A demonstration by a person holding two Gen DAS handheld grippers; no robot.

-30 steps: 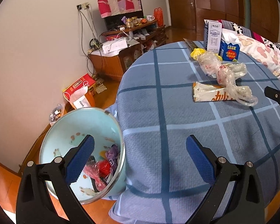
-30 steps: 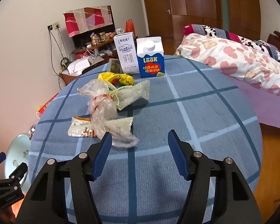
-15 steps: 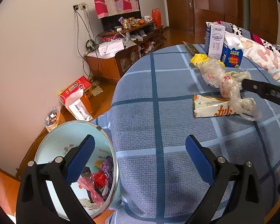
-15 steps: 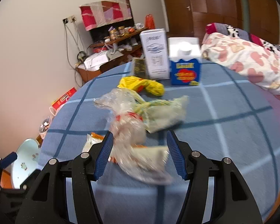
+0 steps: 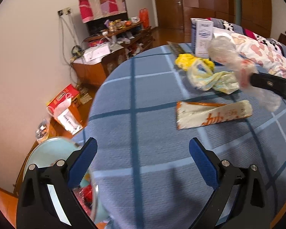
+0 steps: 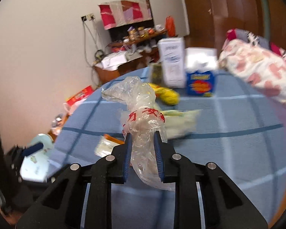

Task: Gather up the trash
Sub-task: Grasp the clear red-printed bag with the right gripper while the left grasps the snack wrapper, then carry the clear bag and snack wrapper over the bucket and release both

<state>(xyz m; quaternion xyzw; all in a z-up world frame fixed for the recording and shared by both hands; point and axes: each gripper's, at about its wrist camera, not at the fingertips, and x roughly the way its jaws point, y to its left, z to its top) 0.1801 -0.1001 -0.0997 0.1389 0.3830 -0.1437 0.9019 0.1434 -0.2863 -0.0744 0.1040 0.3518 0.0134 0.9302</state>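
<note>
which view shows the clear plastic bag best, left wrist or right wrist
The right wrist view: the clear plastic bag fills the centre, pinched in the right gripper, with its red print readable. In the left wrist view the bag is blurred near the right edge, partly crossed by the right gripper's black finger.

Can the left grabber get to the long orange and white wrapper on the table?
Probably yes. The left gripper is open, and only bare blue tablecloth lies between it and the wrapper, which lies flat with nothing on top.
</note>
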